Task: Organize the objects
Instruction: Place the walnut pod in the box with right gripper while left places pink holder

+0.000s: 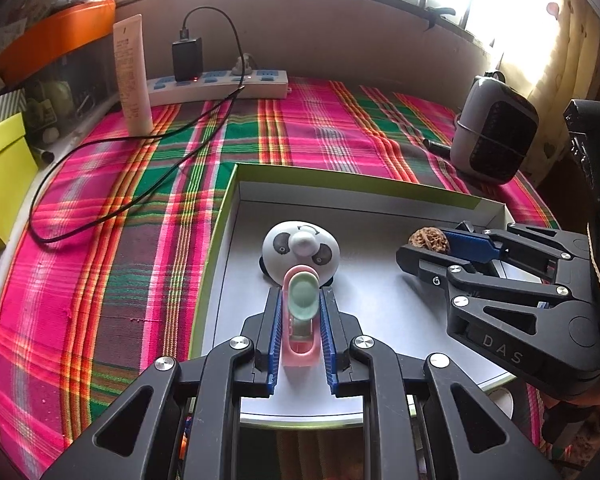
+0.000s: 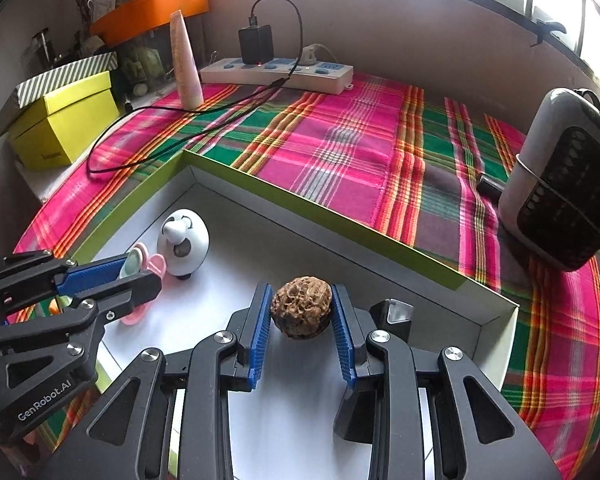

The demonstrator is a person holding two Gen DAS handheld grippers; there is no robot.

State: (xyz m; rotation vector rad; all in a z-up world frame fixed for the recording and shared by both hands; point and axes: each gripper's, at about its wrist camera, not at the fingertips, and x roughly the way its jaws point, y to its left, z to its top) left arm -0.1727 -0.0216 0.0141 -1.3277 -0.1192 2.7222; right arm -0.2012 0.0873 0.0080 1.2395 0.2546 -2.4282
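The left gripper [image 1: 300, 312] is clamping a pink clip [image 1: 299, 320], its long axis lying along the fingers, green end toward the panda toy [image 1: 300, 250]. The right gripper [image 2: 302, 314] is squeezing a walnut [image 2: 301, 312], seemingly just above the white tray [image 2: 440, 312] lying on plaid cloth [image 2: 340, 140] below a window.

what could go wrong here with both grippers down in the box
The walnut is round and held only at its sides by the right gripper, so it could roll once let go. The left gripper holds a pink clip right against the panda toy and may nudge it. Both grippers share one box and could bump.
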